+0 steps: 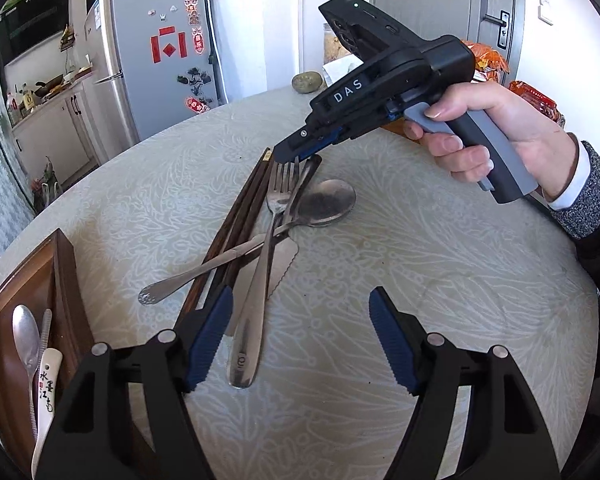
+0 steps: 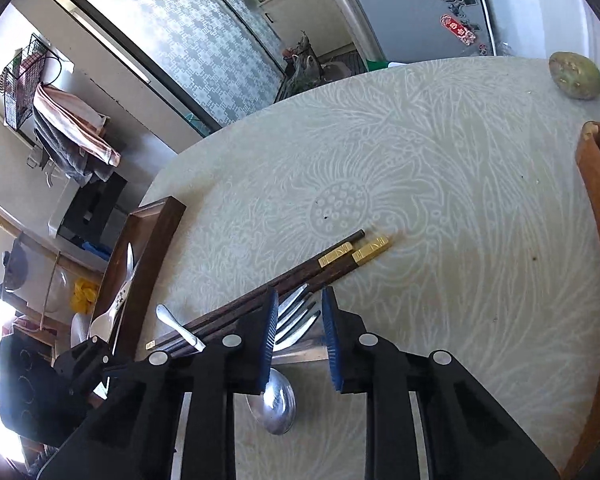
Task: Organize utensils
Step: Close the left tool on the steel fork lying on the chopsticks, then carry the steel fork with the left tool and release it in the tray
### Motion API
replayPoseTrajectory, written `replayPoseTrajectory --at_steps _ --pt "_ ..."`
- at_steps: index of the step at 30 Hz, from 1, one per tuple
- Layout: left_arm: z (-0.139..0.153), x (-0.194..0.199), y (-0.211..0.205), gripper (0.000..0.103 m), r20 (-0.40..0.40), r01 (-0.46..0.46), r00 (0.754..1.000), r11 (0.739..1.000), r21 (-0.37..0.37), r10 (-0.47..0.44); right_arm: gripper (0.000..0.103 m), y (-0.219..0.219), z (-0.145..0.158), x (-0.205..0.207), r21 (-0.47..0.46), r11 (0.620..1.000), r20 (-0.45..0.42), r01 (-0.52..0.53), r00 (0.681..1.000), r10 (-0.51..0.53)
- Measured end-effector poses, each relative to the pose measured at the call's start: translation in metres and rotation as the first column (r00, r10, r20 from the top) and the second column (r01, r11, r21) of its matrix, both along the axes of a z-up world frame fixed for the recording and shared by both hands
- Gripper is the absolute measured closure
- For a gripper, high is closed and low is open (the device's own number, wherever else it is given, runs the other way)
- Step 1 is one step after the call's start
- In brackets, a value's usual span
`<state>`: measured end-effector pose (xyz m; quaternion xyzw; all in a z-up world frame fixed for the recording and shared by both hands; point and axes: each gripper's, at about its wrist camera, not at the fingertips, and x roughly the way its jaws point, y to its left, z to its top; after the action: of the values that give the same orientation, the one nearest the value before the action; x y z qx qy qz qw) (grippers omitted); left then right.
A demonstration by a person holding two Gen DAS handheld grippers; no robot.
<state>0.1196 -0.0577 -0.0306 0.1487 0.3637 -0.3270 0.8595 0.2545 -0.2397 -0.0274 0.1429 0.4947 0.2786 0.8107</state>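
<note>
table (image 1: 420, 280): patterned cloth | on it: chopsticks (image 1: 240, 220), fork (image 1: 260, 280), spoon (image 1: 324, 200), knife (image 1: 280, 268), wooden tray (image 1: 66, 264)

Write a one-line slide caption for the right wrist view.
Right gripper straddles the fork tines atop the chopsticks, a spoon below, on the patterned table.

home kitchen: fridge (image 1: 156, 60), range hood (image 1: 32, 20), counter cabinets (image 1: 56, 128).

Tray (image 1: 66, 264) cut by frame edge; knife (image 1: 282, 264) mostly under fork (image 1: 260, 280).
</note>
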Motion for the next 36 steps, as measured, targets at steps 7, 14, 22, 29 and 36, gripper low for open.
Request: replayPoseTrajectory --at_steps 7,14,22,29,36 --pt "-0.002 0.007 0.005 0.028 -0.034 -0.018 0.999 0.999 -0.026 0.017 0.089 0.002 -0.005 0.000 -0.002 1.000 0.005 -0.014 1.000 0.014" --pt "-0.010 0.015 0.002 0.028 -0.069 -0.045 0.997 0.999 0.022 0.046 0.095 0.001 0.002 -0.004 0.033 0.999 0.019 -0.028 0.999 0.027" --pt "-0.014 0.023 0.005 0.045 -0.092 -0.066 0.994 0.998 0.014 0.067 0.099 -0.005 0.025 -0.011 0.135 0.988 0.062 -0.074 0.996 0.066" --pt "-0.013 0.028 0.008 0.087 -0.081 -0.110 0.990 0.993 0.034 0.112 0.099 -0.002 0.034 -0.017 0.111 0.990 0.092 -0.086 0.993 0.076" --pt "-0.001 0.017 0.006 0.088 -0.048 -0.099 0.994 0.994 0.046 0.101 0.099 0.001 0.047 -0.022 0.098 0.992 0.105 -0.083 0.992 0.073"
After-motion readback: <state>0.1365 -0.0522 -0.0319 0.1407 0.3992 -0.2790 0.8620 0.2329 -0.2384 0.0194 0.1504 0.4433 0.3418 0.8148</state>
